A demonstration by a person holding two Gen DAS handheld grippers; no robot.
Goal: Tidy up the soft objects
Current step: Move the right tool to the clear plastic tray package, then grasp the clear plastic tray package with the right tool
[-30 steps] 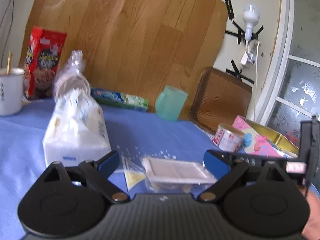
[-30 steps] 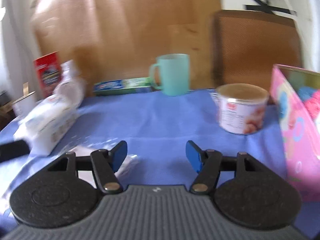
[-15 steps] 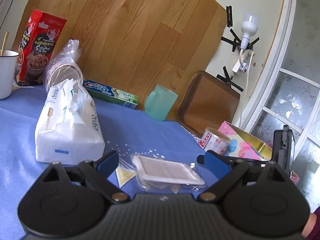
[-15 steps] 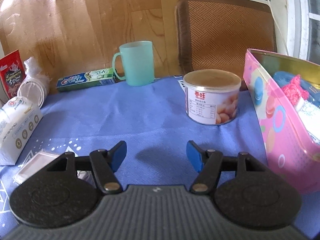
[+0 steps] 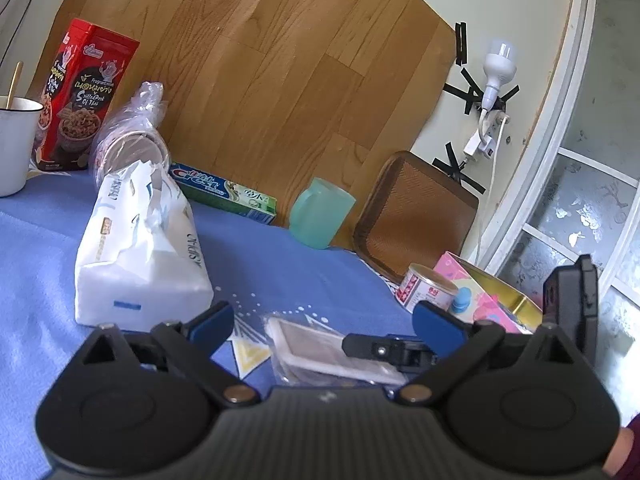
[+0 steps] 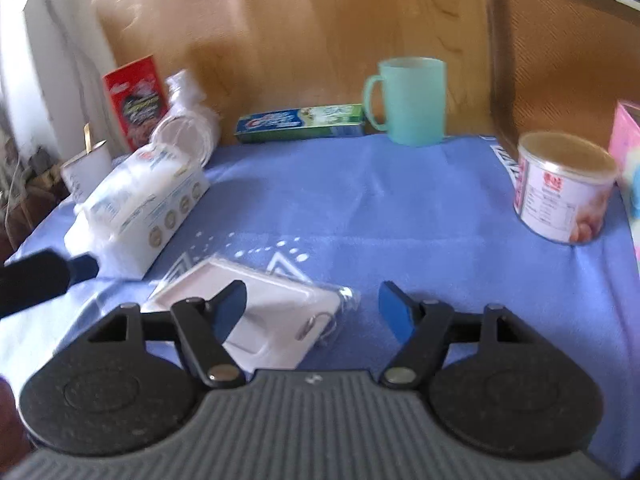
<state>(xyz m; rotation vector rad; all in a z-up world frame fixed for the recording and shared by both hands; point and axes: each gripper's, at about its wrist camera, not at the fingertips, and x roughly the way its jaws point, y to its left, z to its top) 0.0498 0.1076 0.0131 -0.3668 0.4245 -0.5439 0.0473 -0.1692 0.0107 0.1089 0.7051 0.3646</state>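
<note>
Blue cloth (image 6: 400, 208) covers the bench, and on it we see the task's soft things laid out. A white tissue pack (image 5: 140, 248) in torn plastic wrap lies at the left, its far end close to a bagged stack of round lids (image 5: 128, 140). Nearer to us lies a flat white pad sealed in a clear bag (image 6: 256, 312), flat on the cloth, just right of the tissue pack and apart from it.

Our left hand-held gripper (image 5: 324, 324) is released: its blue pads stand wide apart, and the clear bag lies on the cloth beyond and between them, touched by neither. Our right hand-held gripper (image 6: 312, 312) is released too; its jaws have just been closing a little, yet the pads press on nothing. Its left pad sits over the near right part of the bagged pad, while its right pad hangs over bare cloth. In the left wrist view, a black finger of the right hand-held gripper reaches in from the right over the bag's near edge; whether it touches the bag we cannot tell.

Along the far edge, against a wooden board (image 5: 280, 80), stand a red snack box (image 5: 84, 100), a toothpaste carton (image 6: 300, 122) lying on its side and a mint-green mug (image 6: 412, 100). A white enamel cup (image 5: 16, 144) stands far left. At the right we see a small tin (image 6: 564, 192), a pink box (image 5: 472, 280) just beside it, and a brown woven tray (image 5: 416, 212) leaning on the wall.
</note>
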